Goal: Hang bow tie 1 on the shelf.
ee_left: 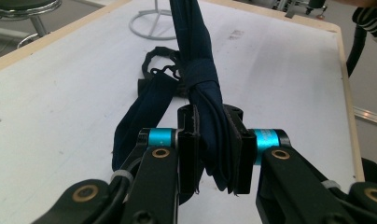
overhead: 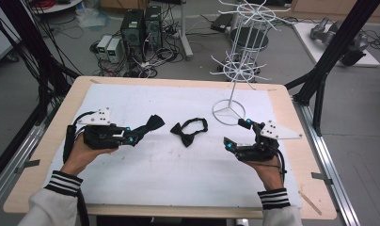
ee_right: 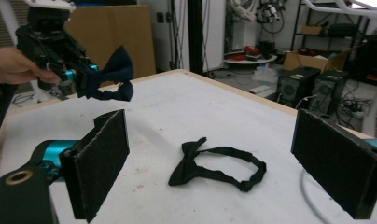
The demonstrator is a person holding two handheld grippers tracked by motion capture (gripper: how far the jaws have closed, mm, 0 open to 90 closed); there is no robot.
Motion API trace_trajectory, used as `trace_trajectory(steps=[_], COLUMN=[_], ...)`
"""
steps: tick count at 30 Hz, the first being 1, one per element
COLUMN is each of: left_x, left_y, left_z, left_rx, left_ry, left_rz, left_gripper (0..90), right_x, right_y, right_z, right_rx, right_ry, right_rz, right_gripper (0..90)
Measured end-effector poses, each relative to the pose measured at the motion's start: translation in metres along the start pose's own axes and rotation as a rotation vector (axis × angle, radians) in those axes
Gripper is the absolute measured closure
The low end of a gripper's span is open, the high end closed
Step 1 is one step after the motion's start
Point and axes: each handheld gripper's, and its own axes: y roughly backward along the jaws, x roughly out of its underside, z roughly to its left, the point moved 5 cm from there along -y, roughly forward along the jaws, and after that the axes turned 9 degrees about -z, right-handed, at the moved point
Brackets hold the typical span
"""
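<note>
My left gripper (overhead: 131, 137) is shut on a dark navy bow tie (overhead: 149, 125), raised a little off the white mat; in the left gripper view the folded navy cloth (ee_left: 203, 93) stands pinched between the pads. In the right gripper view that gripper (ee_right: 77, 74) holds the navy tie (ee_right: 109, 77) up at the left. A black bow tie (overhead: 189, 131) with its neck strap lies flat mid-table, also seen as the black tie (ee_right: 210, 163). My right gripper (overhead: 237, 134) stands open beside it with nothing between its pads (ee_right: 102, 158).
A white wire display rack (overhead: 235, 61) with many hooks stands on its ring base (overhead: 228, 113) at the back right of the white mat (overhead: 178, 169). Computer towers and cables sit on the floor beyond the table's far edge.
</note>
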Motion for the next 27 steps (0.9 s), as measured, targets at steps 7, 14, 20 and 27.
trace_trajectory(steps=[7,14,20,27], left_x=[-0.012,-0.019,-0.022,-0.034], left_y=[-0.01,-0.019,-0.026,-0.032], left_z=[-0.002,-0.004,-0.005,-0.007], left_rx=[0.042,0.084,0.114,0.147], left_ry=[-0.009,-0.01,-0.012,-0.027], left_rz=[-0.028,-0.064,-0.091,-0.12], left_gripper=[77.1,77.2,77.1,77.2], right_x=[-0.011,-0.024,-0.027,-0.033], right_y=[-0.018,-0.034,-0.048,-0.063], right_z=[0.006,0.007,0.012,0.018], right_rx=[-0.06,-0.123,-0.186,-0.219], right_ry=[0.012,-0.019,-0.034,-0.02], right_rz=[0.029,0.008,0.036,0.059], right_gripper=[10.5,10.5,10.5,10.5])
